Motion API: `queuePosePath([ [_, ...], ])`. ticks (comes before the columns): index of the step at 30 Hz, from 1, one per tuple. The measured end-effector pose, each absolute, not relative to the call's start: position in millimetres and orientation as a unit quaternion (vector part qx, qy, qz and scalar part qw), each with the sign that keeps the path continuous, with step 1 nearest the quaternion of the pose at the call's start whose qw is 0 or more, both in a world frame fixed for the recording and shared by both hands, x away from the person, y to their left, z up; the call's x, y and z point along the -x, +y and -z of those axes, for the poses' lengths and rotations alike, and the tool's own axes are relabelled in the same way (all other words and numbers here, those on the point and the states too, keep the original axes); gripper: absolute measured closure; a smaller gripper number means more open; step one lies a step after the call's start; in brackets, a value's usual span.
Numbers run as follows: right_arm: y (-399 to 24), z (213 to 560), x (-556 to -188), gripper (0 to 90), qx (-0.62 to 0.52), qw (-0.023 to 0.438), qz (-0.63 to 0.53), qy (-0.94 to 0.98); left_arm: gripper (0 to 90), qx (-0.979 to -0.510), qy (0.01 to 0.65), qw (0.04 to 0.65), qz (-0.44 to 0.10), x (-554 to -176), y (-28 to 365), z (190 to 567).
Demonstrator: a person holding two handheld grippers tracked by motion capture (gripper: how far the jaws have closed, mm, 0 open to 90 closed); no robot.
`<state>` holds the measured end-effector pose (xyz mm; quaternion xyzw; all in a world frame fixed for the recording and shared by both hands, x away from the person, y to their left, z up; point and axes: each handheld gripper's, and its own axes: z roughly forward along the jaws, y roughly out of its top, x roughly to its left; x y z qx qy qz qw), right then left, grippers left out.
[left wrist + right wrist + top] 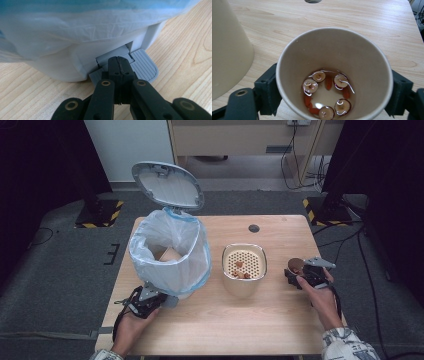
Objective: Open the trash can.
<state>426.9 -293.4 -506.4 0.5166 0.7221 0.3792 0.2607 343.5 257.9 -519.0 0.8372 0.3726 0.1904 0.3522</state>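
A white pedal bin (170,255) lined with a white and blue bag stands at the table's left, its grey lid (167,185) raised. My left gripper (152,300) is at the bin's foot. In the left gripper view its jaws are shut, with the tips (119,62) resting on the grey ribbed pedal (145,66). My right gripper (304,274) is shut on a paper cup (295,265) at the table's right. The paper cup (334,52) sits between the black fingers (268,87) and holds a little liquid with red fruit slices (319,76).
A cream container (243,280) with a perforated strainer top stands mid-table, a few brown bits lying on the strainer (243,261). Its wall (229,50) is close to the cup's left. A cable hole (254,228) is near the table's far edge.
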Motion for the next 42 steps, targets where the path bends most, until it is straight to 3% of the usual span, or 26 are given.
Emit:
queuePosePath([
  [42, -300.7, 491.8, -428.1, 29.6, -0.479, 0.281, -0.407, 0.725, 90.0, -0.837, 0.374, 0.353, -0.189, -343.4, 258.2, 519.1],
])
